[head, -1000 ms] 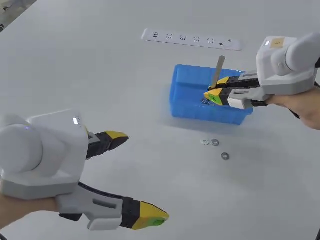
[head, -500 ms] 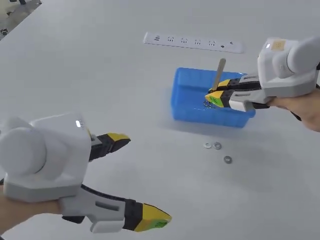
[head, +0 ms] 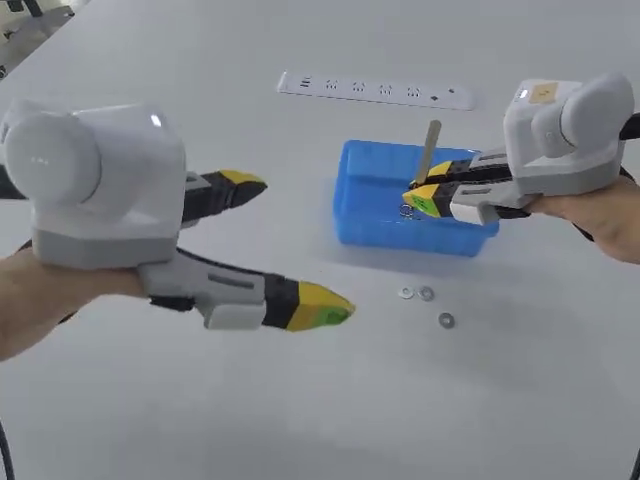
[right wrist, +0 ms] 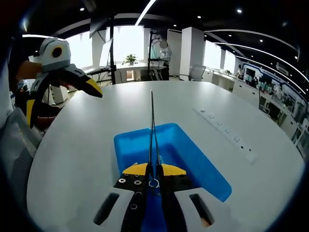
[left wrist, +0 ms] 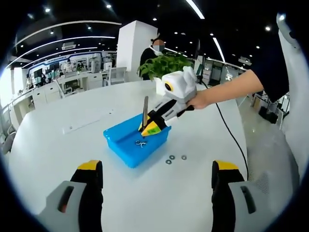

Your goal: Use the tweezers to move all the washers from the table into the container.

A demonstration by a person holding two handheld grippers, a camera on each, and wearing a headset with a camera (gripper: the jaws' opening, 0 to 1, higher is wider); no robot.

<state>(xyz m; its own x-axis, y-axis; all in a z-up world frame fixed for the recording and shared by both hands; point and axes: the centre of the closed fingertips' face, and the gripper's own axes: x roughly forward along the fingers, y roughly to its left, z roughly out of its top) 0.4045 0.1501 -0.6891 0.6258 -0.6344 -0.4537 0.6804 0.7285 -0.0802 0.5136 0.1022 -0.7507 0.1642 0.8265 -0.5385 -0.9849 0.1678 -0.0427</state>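
Observation:
My right gripper (head: 412,199) hovers over the blue container (head: 372,226), shut on the tweezers (head: 430,148), whose thin shaft sticks up from its jaws. A washer (head: 407,211) lies inside the container by the gripper's tips. Three washers (head: 427,294) rest on the white table just in front of the container. My left gripper (head: 306,247) is raised at the left, open and empty, well short of the container. From the left gripper view, the container (left wrist: 126,143), the right gripper (left wrist: 147,131) and two washers (left wrist: 176,158) are straight ahead. The right gripper view looks along the tweezers (right wrist: 152,126) above the container (right wrist: 193,164).
A white power strip (head: 372,91) lies on the table beyond the container. A person's hand (head: 600,215) holds the right gripper. Desks, a plant and a standing person (left wrist: 150,54) fill the room behind the table.
My left gripper has risen and moved forward toward the table's middle. The right gripper stays over the container with the tweezers.

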